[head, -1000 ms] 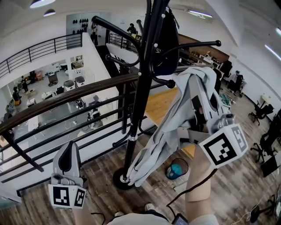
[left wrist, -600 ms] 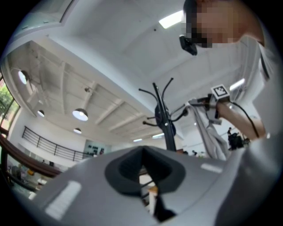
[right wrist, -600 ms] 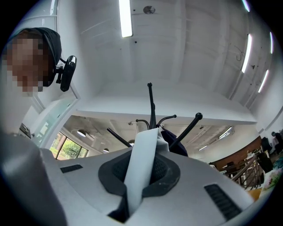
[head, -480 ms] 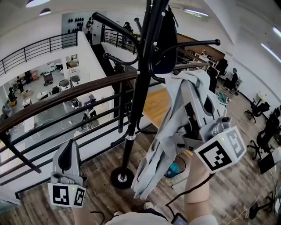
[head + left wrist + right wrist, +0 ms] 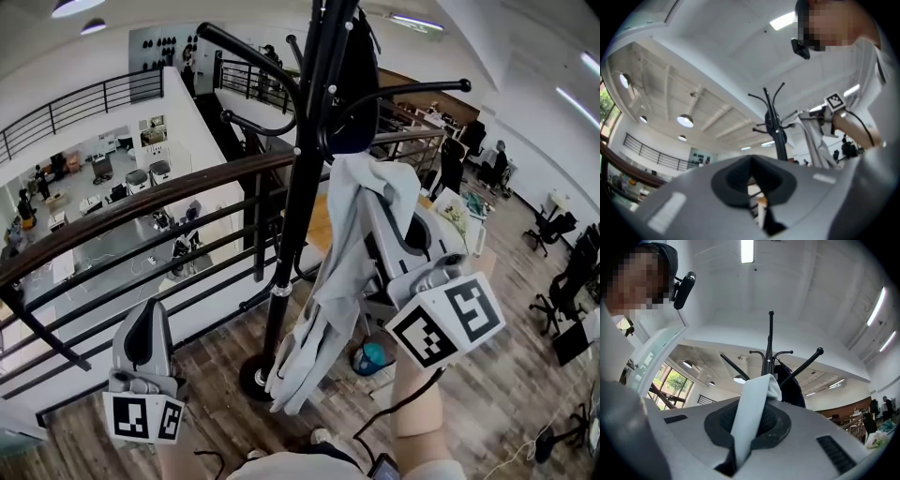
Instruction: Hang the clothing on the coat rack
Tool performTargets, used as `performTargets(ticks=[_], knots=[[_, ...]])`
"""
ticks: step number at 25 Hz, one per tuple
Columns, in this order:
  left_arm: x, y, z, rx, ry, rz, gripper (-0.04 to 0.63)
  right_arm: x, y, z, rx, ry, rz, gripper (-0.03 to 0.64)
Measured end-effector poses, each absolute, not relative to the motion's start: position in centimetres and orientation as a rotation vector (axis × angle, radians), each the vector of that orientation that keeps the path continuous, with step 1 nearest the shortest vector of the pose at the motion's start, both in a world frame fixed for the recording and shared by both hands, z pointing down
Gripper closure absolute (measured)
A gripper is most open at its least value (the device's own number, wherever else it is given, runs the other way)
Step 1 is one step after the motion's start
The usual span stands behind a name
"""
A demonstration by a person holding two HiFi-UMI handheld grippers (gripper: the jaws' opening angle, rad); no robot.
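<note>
Wood-plank flooring (image 5: 216, 375) on a mezzanine is seen from above, edged by a brown-topped black railing (image 5: 141, 211) with an open office hall beyond it. A black metal coat rack (image 5: 298, 197) stands just near of that railing, and a dark item (image 5: 356, 94) already hangs high on it.

Over the last second the right gripper (image 5: 749, 425) has been lowered and brought in towards the pole. The pale grey garment (image 5: 328, 291) has gone with it: it was held out to the right of the rack, and its top fold is now gathered just under the dark item, where a lower hook was showing. It is judged to be settling onto that hook, though the hook itself is covered. The fingers (image 5: 801, 437) are still clamped tight on a strip of the grey cloth, so release is not yet done.

The left gripper (image 5: 148, 328) is held low at the left, well apart from the rack, closed to a thin slit with nothing between.

Open room lies near and to the right; the long upper hook arm (image 5: 412, 91) and the railing are the edges to be avoided on withdrawal.
</note>
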State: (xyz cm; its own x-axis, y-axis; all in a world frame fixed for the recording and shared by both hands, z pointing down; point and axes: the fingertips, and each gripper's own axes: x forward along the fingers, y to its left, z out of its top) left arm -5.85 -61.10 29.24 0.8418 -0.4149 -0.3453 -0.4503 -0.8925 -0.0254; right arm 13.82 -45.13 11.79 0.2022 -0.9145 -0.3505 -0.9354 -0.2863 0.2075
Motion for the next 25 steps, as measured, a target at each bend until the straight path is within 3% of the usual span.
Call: performTargets(ticks=[25], knots=[[-8.4,-63.1,30.4,-2.913,0.747,0.463,0.589,16.2,-50.6,17.4,-2.524,1.821,0.435,0.609]])
